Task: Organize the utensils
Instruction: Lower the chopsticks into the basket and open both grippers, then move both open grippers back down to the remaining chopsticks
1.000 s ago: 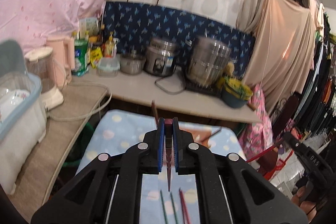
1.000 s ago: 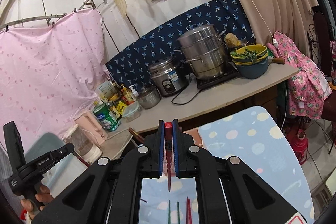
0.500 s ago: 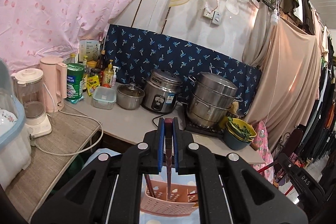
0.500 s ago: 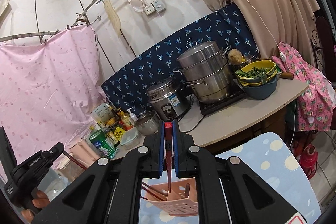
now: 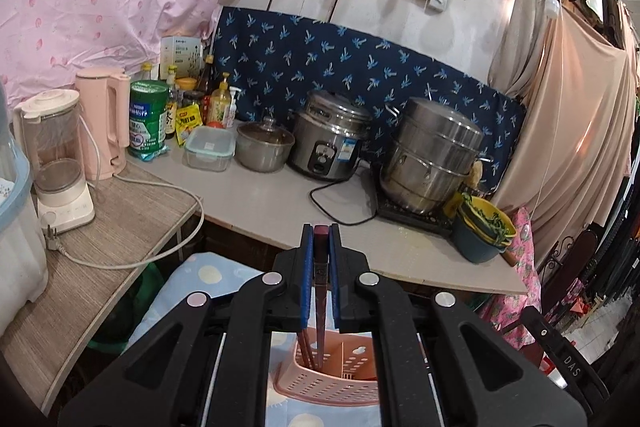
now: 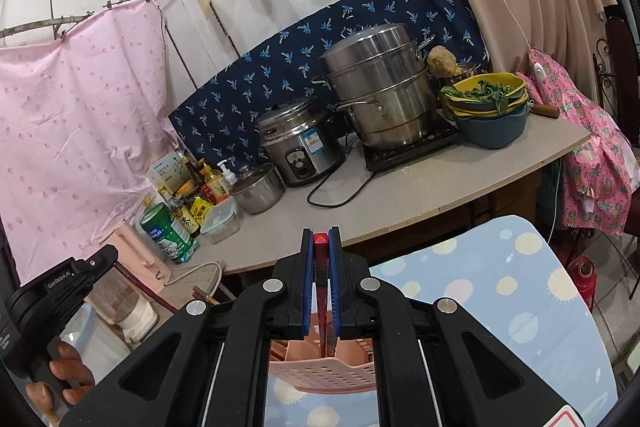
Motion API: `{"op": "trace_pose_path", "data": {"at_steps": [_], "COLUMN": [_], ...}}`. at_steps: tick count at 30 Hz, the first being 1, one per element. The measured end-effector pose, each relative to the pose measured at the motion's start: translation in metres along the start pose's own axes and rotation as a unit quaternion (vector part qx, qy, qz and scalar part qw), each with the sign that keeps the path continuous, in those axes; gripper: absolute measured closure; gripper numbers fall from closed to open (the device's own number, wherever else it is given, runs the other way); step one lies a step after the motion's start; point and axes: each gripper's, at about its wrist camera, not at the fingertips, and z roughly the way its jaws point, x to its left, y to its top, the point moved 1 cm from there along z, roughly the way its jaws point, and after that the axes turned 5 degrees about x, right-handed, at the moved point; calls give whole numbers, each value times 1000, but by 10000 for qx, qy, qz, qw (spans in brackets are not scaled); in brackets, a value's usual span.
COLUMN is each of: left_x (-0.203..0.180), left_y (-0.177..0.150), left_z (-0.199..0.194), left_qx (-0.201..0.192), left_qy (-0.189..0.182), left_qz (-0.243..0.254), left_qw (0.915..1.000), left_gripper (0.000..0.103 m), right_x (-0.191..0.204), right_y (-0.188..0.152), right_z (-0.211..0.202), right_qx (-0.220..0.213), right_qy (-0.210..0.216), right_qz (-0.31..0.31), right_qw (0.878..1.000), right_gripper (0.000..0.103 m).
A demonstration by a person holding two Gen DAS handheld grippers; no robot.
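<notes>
Dotted tablecloth (image 6: 500, 291), pink perforated basket (image 5: 332, 379), both hand-held grippers (image 5: 320, 251) (image 6: 320, 247) clamping seemingly reddish chopsticks (image 5: 320, 291) (image 6: 320, 243)

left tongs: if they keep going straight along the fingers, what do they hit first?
Likely the long counter's front edge, straight ahead beyond the left tongs and their gripped chopstick. Depth is hard to judge through the fisheye. The pink utensil basket sits below that line.

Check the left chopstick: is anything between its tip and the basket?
Nothing visible. The left tongs hold the chopstick upright, its tip already inside the pink basket, beside another chopstick standing there.
</notes>
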Motion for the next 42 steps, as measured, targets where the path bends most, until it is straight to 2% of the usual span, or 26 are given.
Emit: {"op": "trace_pose_path", "data": {"at_steps": [7,8,9,10,11,12,17,20,25,34,42], "left_x": [3,3,3,3,3,3,-2,-5,-9,-7,-1], "left_y": [-11,-12,-12,-13,-13,-14,-21,-27,-45,-87,-142], "left_z": [16,16,17,16,14,11,1,-5,-18,-46,-72], "left_qx": [315,333,348,364,343,319,444,531,769,974,1266], "left_qy": [106,121,157,209,208,215,157,186,278,489,498], "left_qz": [28,48,46,28,12,19,158,231,409,685,897], "left_qw": [9994,9994,9993,9991,9992,9993,9988,9981,9958,9917,9866], "left_gripper": [92,84,67,58,46,43,42,38,37,37,35], "right_x": [-4,-3,-4,-3,-4,-3,4,11,16,10,-1], "right_y": [-10,-11,-12,-12,-12,-12,-15,-22,-38,-80,-132], "right_z": [11,10,9,8,6,4,-9,-18,-32,-65,-94], "right_qx": [129,128,126,123,93,64,39,27,120,368,759], "right_qy": [-109,-124,-124,-131,-131,-117,-93,-55,-72,-37,-107], "right_qz": [9,0,9,30,61,76,-27,-110,-209,-262,-422], "right_qw": [9999,9998,9998,9998,9999,9999,9999,9999,9997,9990,9962], "right_gripper": [90,90,86,77,72,68,68,64,63,63,63]}}
